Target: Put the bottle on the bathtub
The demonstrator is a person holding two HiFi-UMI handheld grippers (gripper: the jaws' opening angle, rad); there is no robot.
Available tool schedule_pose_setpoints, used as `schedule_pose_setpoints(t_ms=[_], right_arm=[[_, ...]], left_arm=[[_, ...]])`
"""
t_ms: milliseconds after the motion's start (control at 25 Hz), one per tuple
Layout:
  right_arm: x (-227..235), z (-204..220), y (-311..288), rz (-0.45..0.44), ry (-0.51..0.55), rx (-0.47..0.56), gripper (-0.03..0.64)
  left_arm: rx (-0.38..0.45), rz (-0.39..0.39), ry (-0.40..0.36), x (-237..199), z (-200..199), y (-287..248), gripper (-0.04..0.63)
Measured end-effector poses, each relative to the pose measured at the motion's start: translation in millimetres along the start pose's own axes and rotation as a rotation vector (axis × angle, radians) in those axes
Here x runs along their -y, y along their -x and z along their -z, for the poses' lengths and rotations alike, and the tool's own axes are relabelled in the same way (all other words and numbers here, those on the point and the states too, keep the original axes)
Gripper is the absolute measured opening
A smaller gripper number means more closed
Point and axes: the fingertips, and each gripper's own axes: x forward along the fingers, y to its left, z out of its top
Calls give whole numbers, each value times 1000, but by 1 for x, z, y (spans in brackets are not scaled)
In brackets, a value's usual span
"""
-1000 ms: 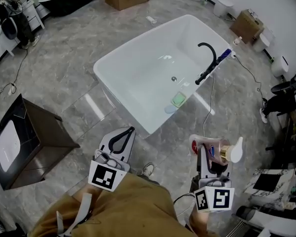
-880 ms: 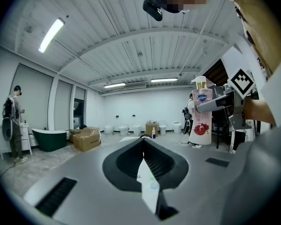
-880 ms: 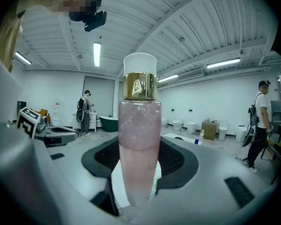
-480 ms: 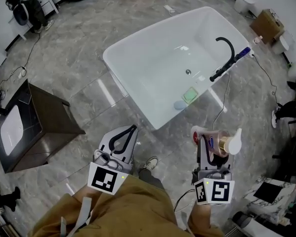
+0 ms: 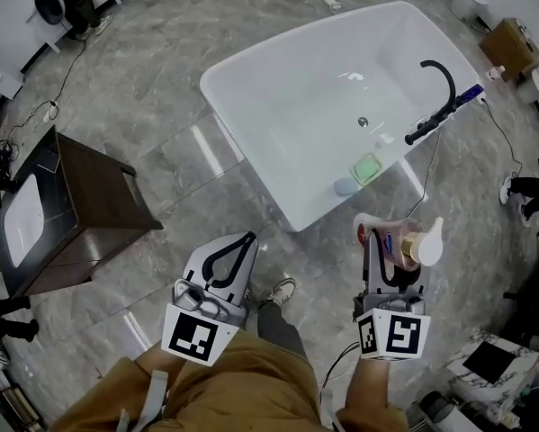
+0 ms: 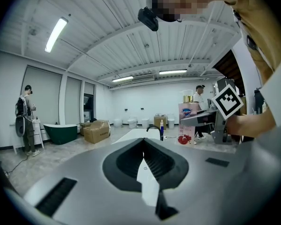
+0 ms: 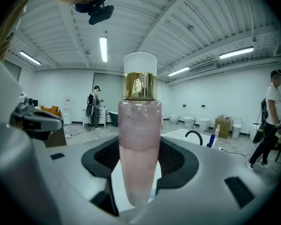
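Observation:
A pink bottle (image 5: 397,246) with a gold collar and white cap lies sideways in the head view, and my right gripper (image 5: 382,252) is shut on it. The right gripper view shows the bottle (image 7: 139,144) upright between the jaws, half full of pink liquid. At my lower left, the left gripper (image 5: 238,244) is shut and holds nothing. The white bathtub (image 5: 245,154) stands on the floor ahead of both grippers, apart from them. A black faucet (image 5: 437,97) rises from its right rim. The left gripper view shows the tub (image 6: 131,136) far off and the bottle (image 6: 187,123) at right.
A green pad (image 5: 368,167) and a blue item (image 5: 344,186) lie inside the tub. A dark cabinet with a basin (image 5: 67,210) stands at left. A cardboard box (image 5: 513,47) and cables lie beyond the tub. My shoe (image 5: 282,290) shows between the grippers. A person (image 7: 94,108) stands far back.
The tub has shifted rightward and sits nearer in the head view as I step toward it. Both grippers keep their pose, and the bottle stays held.

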Motion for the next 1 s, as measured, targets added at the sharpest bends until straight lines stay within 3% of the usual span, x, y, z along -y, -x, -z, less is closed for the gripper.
schedule_pose_setpoints(t_ms=[480,1000], right_arm=[[-10,87,-61,-35,-3,-44,232],[-10,150,-106,-56,-7,-64,232]], left_arm=[[-92,-9,28,-2,67,-20,8],[-109,-45,56,-11,104,-43,8]])
